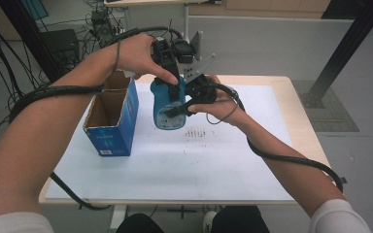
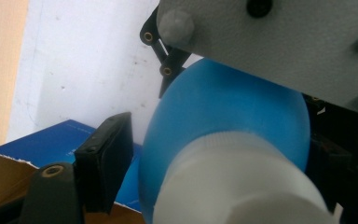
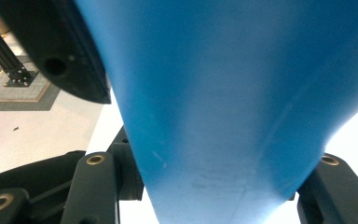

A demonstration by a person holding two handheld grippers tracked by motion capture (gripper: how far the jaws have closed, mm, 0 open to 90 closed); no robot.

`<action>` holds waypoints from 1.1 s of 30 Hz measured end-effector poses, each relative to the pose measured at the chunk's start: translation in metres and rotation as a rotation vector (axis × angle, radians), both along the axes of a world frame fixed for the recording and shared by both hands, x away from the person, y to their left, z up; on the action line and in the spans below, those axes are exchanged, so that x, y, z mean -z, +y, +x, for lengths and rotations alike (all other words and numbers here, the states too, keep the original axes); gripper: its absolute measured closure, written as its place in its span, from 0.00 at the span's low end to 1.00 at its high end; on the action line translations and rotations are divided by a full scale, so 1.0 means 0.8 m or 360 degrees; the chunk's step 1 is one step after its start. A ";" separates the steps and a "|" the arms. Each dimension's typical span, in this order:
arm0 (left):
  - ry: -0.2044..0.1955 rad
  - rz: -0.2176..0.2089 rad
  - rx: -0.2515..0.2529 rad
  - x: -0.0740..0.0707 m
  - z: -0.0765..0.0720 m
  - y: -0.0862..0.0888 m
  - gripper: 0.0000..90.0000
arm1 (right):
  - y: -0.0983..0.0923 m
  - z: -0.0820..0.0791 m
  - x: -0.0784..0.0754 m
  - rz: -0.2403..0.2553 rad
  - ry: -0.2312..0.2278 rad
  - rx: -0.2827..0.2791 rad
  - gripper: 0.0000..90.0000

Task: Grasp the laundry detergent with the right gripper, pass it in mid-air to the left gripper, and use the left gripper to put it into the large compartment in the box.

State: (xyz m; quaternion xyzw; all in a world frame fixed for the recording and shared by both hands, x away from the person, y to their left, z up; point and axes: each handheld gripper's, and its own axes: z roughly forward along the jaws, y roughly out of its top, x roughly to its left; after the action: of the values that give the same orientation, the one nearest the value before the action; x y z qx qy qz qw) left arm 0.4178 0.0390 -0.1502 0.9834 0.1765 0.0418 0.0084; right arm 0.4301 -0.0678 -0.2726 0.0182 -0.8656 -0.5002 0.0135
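A blue bottle (image 1: 169, 112) with a white cap (image 2: 235, 182) hangs above the white sheet. My right gripper (image 1: 177, 108) comes in from the right, shut on the bottle's body (image 3: 223, 93), with a jaw on either side. From above, my left gripper (image 1: 173, 87) straddles the bottle's top. In the left gripper view its left pad (image 2: 107, 158) stands close beside the blue shoulder (image 2: 223, 107) with a thin sliver of background between; the other jaw is mostly hidden behind the bottle. Whether the pads press on the bottle I cannot tell.
An open blue cardboard box (image 1: 111, 121) stands upright just left of the bottle. The wooden table (image 1: 296, 102) carries a white sheet (image 1: 213, 165). A black frame post (image 1: 349, 43) rises at the back right. Cables trail from both grippers.
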 end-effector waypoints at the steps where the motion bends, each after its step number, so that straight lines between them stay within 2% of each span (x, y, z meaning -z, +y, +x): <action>1: 0.0002 0.0005 0.0004 0.000 0.000 0.000 0.29 | 0.000 0.000 0.000 0.0001 -0.0002 -0.0001 0.49; 12: 0.0035 0.0014 0.0021 0.002 -0.001 0.000 0.35 | 0.002 -0.001 0.000 -0.0002 -0.0008 -0.0003 0.49; 17: 0.0029 0.0020 0.0028 0.003 -0.003 -0.003 0.37 | 0.001 -0.001 0.001 -0.0002 -0.0018 -0.0006 0.49; 33: 0.0042 0.0043 0.0048 0.002 -0.004 -0.005 0.39 | 0.001 -0.002 0.000 -0.0003 -0.0032 -0.0017 0.49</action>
State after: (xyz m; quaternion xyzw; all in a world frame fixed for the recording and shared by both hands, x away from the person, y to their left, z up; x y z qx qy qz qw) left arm 0.4149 0.0349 -0.1518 0.9864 0.1612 0.0309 -0.0064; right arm 0.4282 -0.0670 -0.2723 0.0278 -0.8660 -0.4991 0.0073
